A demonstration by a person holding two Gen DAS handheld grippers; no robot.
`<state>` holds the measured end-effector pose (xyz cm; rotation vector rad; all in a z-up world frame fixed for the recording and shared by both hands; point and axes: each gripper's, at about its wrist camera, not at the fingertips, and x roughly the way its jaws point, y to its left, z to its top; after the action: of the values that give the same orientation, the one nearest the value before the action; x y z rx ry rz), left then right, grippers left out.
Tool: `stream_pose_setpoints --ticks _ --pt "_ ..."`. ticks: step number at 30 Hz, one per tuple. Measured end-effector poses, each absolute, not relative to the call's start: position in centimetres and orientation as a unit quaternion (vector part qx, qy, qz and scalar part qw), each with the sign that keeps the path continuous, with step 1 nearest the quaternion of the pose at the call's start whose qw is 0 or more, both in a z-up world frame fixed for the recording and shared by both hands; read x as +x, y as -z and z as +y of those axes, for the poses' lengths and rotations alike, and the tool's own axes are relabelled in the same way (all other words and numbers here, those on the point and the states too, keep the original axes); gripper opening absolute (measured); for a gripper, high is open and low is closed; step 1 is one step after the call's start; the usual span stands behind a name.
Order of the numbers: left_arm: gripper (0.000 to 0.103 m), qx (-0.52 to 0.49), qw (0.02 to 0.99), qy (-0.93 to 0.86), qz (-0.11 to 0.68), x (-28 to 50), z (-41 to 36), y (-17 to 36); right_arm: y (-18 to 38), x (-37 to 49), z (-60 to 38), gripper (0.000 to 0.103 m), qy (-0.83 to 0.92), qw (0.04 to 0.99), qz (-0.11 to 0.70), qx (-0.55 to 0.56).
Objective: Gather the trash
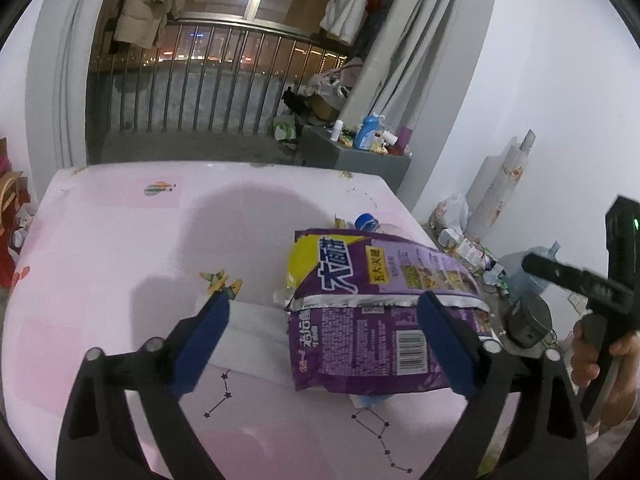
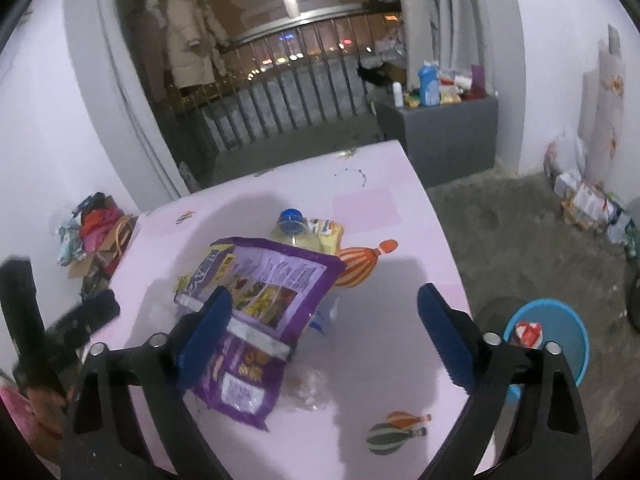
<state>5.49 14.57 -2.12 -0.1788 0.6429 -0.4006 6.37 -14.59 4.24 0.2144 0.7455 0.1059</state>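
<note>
A purple snack bag [image 1: 380, 308] lies crumpled on the pink table [image 1: 120, 240], over a white paper sheet [image 1: 256, 332]. My left gripper [image 1: 324, 304] hangs open just above them, its right finger over the bag's edge and pressing nothing. Behind the bag lies a plastic bottle [image 1: 366, 222] with a blue cap. In the right wrist view the same bag [image 2: 272, 280] sits by the left finger of my open right gripper [image 2: 326, 294]. Nothing is held. The bottle [image 2: 296, 236], a yellow wrapper [image 2: 330, 232] and a clear plastic scrap [image 2: 312, 394] lie around it.
A blue bin [image 2: 560, 332] with red-and-white trash inside stands on the floor right of the table [image 2: 400, 360]. A grey cabinet [image 2: 440, 128] with bottles stands beyond the far corner. Bags and cartons [image 2: 588, 204] line the right wall, and a pile of bags [image 2: 100, 236] sits left.
</note>
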Motion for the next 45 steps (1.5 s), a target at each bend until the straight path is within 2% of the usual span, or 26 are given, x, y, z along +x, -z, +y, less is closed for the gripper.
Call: stream_pose_setpoints --ticks 1,4,9,12,17,21,23,25,28,33,36,38,42,45 --pt "0.081 -0.089 0.921 0.201 0.322 5.8 14.6 2.5 -4.3 6.8 -14.4 0.084 -0.051 0.922 0.368 0.108" --pt "0.073 -0.091 0.912 0.215 0.338 5.9 14.3 3.2 -4.9 8.5 -14.1 0.083 -0.048 0.922 0.373 0.095" --pt "0.069 -0.070 0.907 0.248 0.334 4.7 13.7 3.8 -5.0 11.2 -15.0 0.081 -0.060 0.909 0.395 0.117" --pt "0.064 -0.063 0.898 0.271 0.340 4.0 13.2 4.6 -4.1 12.7 -15.0 0.077 -0.083 0.893 0.422 0.136" --pt "0.049 -0.074 0.882 0.278 0.374 4.2 12.5 6.4 -2.1 14.9 -15.3 0.067 -0.117 0.861 0.458 0.190" --pt "0.035 -0.077 0.875 0.274 0.391 5.0 12.2 7.4 -0.3 15.9 -15.8 0.046 -0.144 0.823 0.491 0.249" --pt "0.032 -0.077 0.873 0.271 0.399 5.5 12.1 7.8 -0.2 15.5 -16.0 0.037 -0.158 0.813 0.494 0.267" --pt "0.030 -0.075 0.871 0.269 0.405 5.9 11.9 8.0 -0.4 14.8 -15.8 0.024 -0.174 0.808 0.494 0.272" --pt "0.029 -0.072 0.869 0.269 0.408 6.0 11.7 8.2 -1.2 13.6 -15.8 0.015 -0.195 0.802 0.494 0.275" --pt "0.028 -0.069 0.871 0.267 0.407 5.8 11.4 8.4 -2.8 11.0 -16.0 0.010 -0.230 0.803 0.479 0.270" --pt "0.028 -0.064 0.872 0.265 0.406 5.5 11.2 8.6 -3.3 10.2 -16.3 0.011 -0.234 0.808 0.468 0.272" --pt "0.028 -0.064 0.873 0.263 0.406 5.5 11.0 8.6 -3.2 10.8 -17.3 0.017 -0.211 0.814 0.458 0.289" --pt "0.028 -0.068 0.872 0.258 0.410 5.7 10.8 8.7 -2.0 12.5 -18.8 0.057 -0.175 0.817 0.449 0.315" --pt "0.028 -0.068 0.873 0.252 0.412 5.8 10.8 8.8 -0.3 14.1 -19.0 0.059 -0.165 0.803 0.469 0.329"
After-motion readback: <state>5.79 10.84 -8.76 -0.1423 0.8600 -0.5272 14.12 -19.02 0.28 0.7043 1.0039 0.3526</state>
